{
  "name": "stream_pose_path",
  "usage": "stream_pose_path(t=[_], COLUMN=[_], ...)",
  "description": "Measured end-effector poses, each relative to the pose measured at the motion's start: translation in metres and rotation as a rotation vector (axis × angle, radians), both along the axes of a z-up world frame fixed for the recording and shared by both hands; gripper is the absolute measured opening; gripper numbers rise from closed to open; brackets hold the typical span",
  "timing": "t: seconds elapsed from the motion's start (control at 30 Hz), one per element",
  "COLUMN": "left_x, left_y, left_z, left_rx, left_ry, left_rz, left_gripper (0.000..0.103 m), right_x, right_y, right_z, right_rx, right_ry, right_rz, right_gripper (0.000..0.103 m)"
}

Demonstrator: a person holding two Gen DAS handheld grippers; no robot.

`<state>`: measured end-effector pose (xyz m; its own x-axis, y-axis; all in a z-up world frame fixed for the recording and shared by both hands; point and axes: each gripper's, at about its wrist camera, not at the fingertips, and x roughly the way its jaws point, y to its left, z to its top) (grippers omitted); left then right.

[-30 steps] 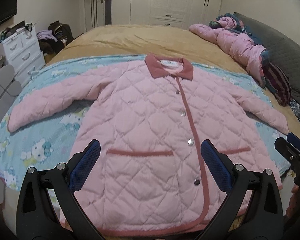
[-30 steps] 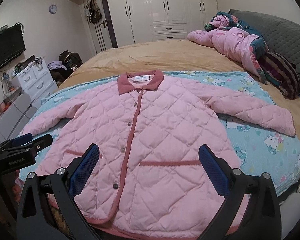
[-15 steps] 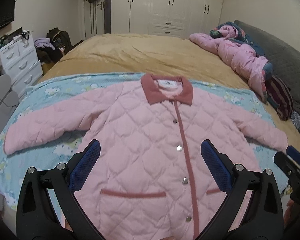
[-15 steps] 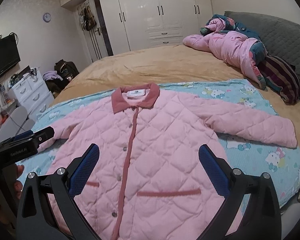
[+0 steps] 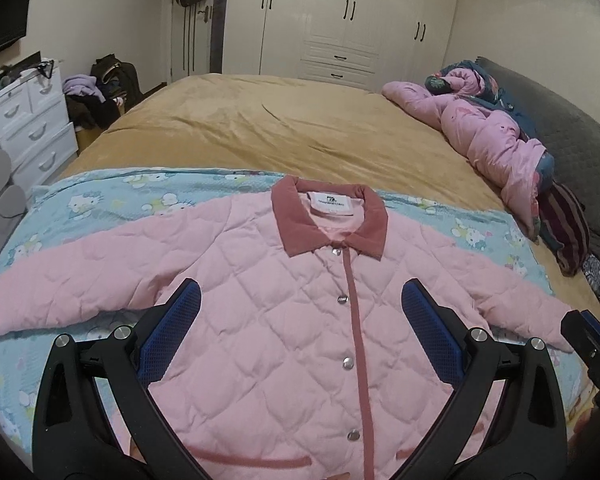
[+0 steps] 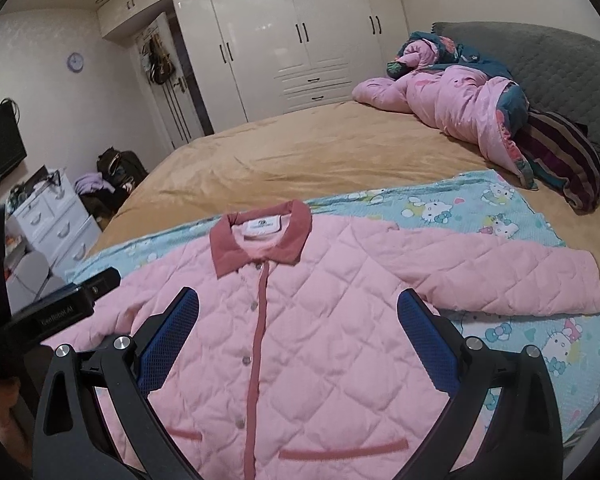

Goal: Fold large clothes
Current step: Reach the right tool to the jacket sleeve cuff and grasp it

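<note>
A pink quilted jacket [image 5: 284, 312] with a dark pink collar lies flat and buttoned, sleeves spread, on a blue cartoon-print blanket [image 5: 112, 196]. It also shows in the right wrist view [image 6: 324, 320]. My left gripper [image 5: 300, 320] is open and empty, held above the jacket's chest. My right gripper [image 6: 298, 320] is open and empty, also above the chest. The right gripper's tip shows at the left view's right edge [image 5: 592, 344]. The left gripper's body shows at the right view's left edge [image 6: 60, 312].
The bed has a tan cover [image 5: 280, 128]. A pink quilt [image 5: 488, 140] and a striped cushion [image 5: 564, 232] lie at its right side by a grey headboard [image 6: 540, 68]. White drawers [image 5: 28, 120] stand left. Wardrobes [image 6: 300, 40] line the far wall.
Both grippers have tilted up and drawn back: the jacket sits lower in both views, its hem now out of sight. Both stay open. The jacket has not moved.
</note>
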<state>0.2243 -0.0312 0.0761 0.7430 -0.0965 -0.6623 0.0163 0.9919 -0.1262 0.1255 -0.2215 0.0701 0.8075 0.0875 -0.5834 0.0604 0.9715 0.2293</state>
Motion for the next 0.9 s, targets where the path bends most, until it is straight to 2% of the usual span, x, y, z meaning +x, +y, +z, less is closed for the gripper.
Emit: stream_pose_path(t=[0.43, 0.77, 0.9], left_x=[0.050, 0.085, 0.095], left_y=[-0.018, -0.047, -0.055], left_z=[-0.019, -0.063, -0.081], left_rx=[0.014, 0.061, 0.037], left_ry=[0.023, 0.095, 0.118], left_rz=[-0.030, -0.088, -0.118], left_gripper=[0.094, 0.094, 0.094], right_x=[0.053, 0.092, 0.098], right_y=[-0.035, -0.072, -0.095], right_z=[-0.010, -0.030, -0.044], right_rx=[0.034, 0.059, 0.071], right_ry=[0.007, 0.020, 0.034], right_rz=[-0.132, -0.244, -0.296], right_gripper=[0.099, 0.099, 0.099])
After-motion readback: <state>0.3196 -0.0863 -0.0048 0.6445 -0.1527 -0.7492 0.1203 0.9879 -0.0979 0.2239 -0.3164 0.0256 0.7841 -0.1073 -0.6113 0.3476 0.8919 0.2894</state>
